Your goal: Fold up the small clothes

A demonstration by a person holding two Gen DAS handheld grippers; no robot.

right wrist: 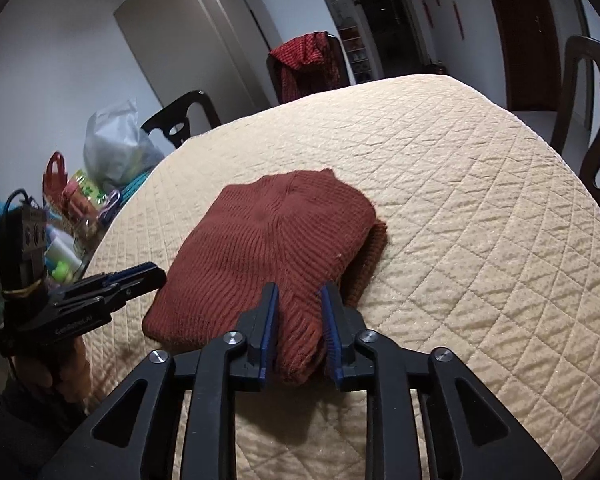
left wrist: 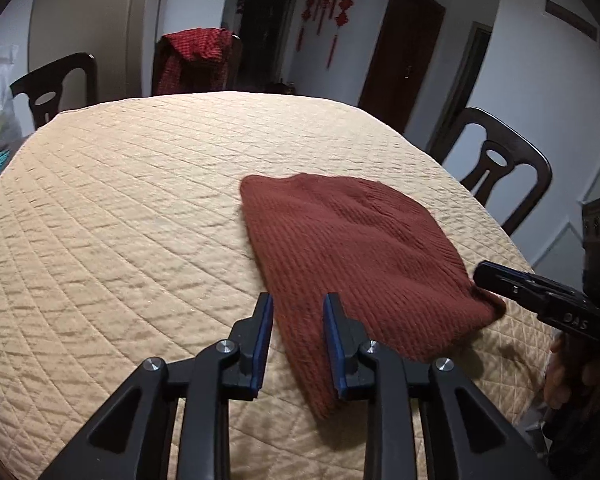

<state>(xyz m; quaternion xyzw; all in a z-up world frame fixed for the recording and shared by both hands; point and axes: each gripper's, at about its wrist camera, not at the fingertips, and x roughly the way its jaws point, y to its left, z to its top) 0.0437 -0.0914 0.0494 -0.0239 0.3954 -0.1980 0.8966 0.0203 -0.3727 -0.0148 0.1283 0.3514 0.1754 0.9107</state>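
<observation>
Quilted beige cloth covers the whole surface [left wrist: 120, 208], with dark chairs [left wrist: 496, 164] round it and a red checked garment [left wrist: 196, 60] slung over the far one. On the quilt lies the rust-brown knitted garment [right wrist: 268, 248], doubled over on itself so a lower layer peeps out along one edge.

The left gripper [left wrist: 298, 312] stands narrowly parted at the knit's near corner, one finger over the wool and the other over bare quilt, gripping nothing. The right gripper [right wrist: 299, 304] is also narrowly parted; the hem of the knit bulges up between its blue pads [right wrist: 332, 320], which seem to rest loosely against it rather than pinch it.

To my eye the risk sits with that right hem. If the gripper draws back while the ribbed wool clings to the pads, the top layer could drag and spoil the fold. The quilt underneath is loose too, so a low pass might ruck it up and shift the garment with it.
</observation>
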